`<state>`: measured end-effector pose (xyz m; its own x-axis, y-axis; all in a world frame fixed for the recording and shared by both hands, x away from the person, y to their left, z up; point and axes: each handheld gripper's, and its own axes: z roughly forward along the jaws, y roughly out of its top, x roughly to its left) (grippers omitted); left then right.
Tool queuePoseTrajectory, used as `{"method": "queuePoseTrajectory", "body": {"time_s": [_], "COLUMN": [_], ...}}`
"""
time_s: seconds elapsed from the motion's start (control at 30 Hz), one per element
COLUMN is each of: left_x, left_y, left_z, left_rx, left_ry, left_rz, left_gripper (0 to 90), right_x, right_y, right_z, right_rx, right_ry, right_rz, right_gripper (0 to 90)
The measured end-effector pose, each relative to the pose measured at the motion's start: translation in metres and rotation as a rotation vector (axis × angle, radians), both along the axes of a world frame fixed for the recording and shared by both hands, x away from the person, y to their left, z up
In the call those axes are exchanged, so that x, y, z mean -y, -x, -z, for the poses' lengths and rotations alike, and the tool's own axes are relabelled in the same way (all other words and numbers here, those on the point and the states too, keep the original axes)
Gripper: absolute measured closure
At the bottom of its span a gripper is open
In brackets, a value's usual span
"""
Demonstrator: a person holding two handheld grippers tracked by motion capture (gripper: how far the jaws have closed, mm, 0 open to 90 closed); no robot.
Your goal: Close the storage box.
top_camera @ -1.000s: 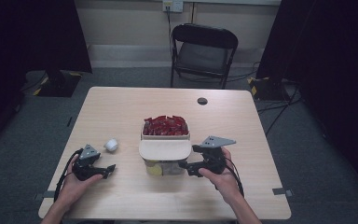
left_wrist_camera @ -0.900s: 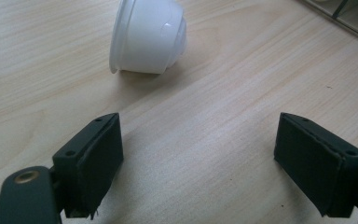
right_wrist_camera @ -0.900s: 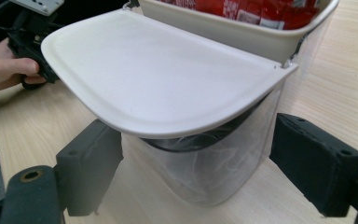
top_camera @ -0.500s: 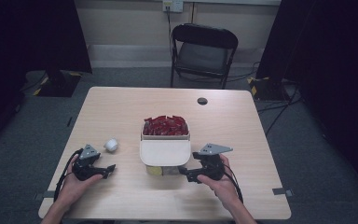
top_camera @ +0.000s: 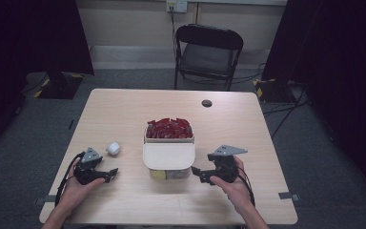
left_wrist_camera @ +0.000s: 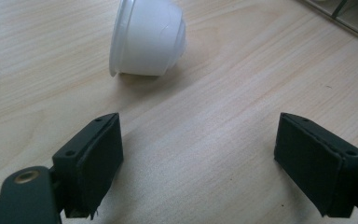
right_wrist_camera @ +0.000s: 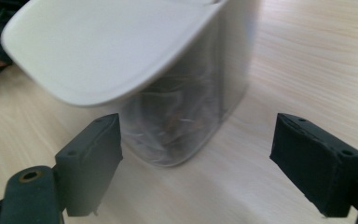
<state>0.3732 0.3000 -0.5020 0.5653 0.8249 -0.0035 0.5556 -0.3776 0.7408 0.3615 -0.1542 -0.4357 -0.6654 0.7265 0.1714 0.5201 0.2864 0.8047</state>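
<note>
Right tool (top_camera: 201, 172) sits low on the table (top_camera: 124, 114), jaws spread wide and released after just opening a touch, nothing pinched between them. It points at the near right corner of the clear container (top_camera: 169, 168), just beside it; the beige lid (top_camera: 168, 155) covers the near part, and red packets (top_camera: 168, 128) fill the far part. Over on the other side, the left tool (top_camera: 110, 173) rests released too, jaws apart, with a small white cup (left_wrist_camera: 147, 37) tipped on its side just ahead of it.
</note>
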Motion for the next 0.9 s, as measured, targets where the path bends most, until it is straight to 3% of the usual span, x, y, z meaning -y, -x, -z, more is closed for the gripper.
{"method": "queuePoseTrajectory", "body": {"time_s": [0.37,0.63,0.9], "left_x": [0.000,-0.001,-0.001], "left_y": [-0.001,-0.001,-0.001], "left_z": [0.000,0.000,0.000], "left_rx": [-0.003,-0.003,-0.002], "left_ry": [-0.001,-0.008,-0.006], "left_rz": [0.005,0.008,0.005], "left_gripper": [14.7,14.6,14.7], "right_x": [0.039,0.062,0.085], "right_y": [-0.020,-0.038,-0.047], "right_z": [0.000,0.011,0.024], "right_rx": [0.000,-0.029,-0.057], "right_ry": [0.008,0.082,0.065], "right_rz": [0.145,0.227,0.293], "right_gripper": [15.4,15.4,15.1]}}
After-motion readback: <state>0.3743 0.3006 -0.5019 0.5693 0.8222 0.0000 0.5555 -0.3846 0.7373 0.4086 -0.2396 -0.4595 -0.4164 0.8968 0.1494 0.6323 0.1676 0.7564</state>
